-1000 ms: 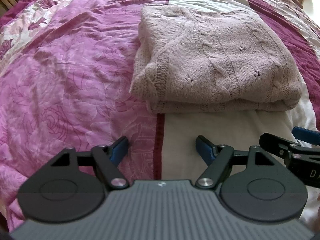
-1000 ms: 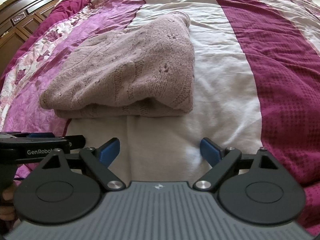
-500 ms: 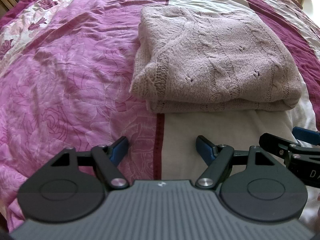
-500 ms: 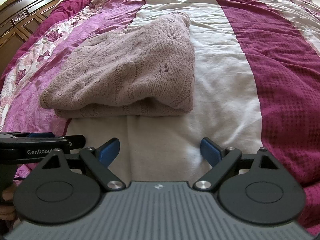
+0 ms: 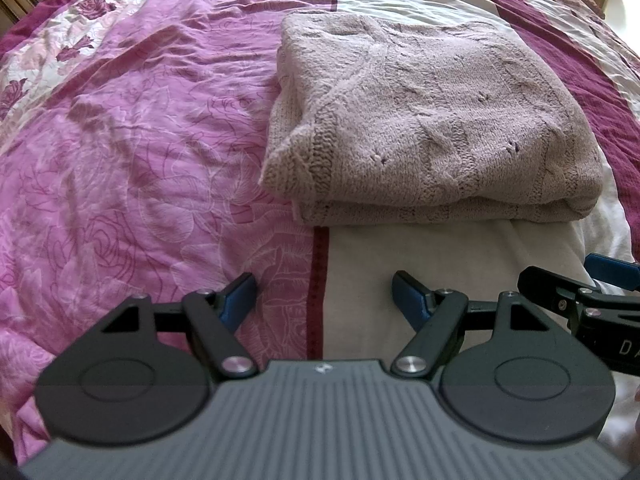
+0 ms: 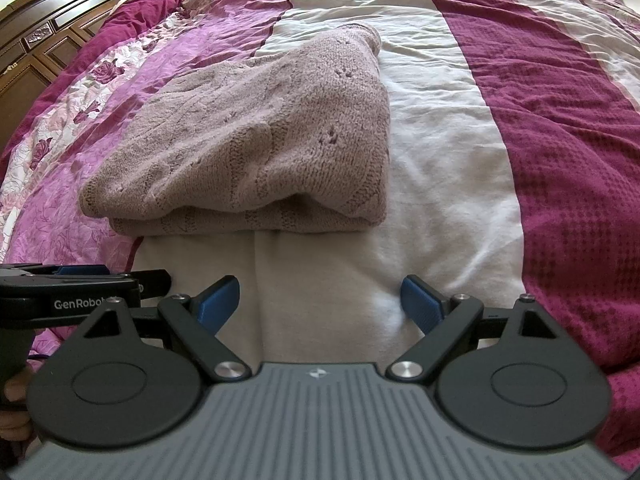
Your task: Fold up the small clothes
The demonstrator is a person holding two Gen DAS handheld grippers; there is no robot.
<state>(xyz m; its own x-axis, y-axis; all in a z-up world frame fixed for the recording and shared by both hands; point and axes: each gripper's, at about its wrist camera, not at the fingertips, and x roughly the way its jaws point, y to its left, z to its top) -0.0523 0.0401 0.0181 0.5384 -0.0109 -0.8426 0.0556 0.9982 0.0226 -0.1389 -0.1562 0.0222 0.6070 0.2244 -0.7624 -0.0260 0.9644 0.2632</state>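
A pale mauve knitted sweater (image 5: 432, 120) lies folded in a thick rectangle on the bed, its folded edge toward me; the right wrist view shows the same sweater (image 6: 256, 140) from the other side. My left gripper (image 5: 324, 292) hangs open over the quilt just short of the sweater's near edge, with nothing between its blue pads. My right gripper (image 6: 320, 300) is open too, empty, over the white stripe in front of the sweater. Each gripper shows at the edge of the other's view.
The bed is covered by a quilt (image 5: 120, 140) with pink floral, white and dark magenta stripes (image 6: 560, 120). A dark wooden headboard or cabinet (image 6: 48, 32) stands at the far left. A hand (image 6: 12, 404) holds the left gripper's handle.
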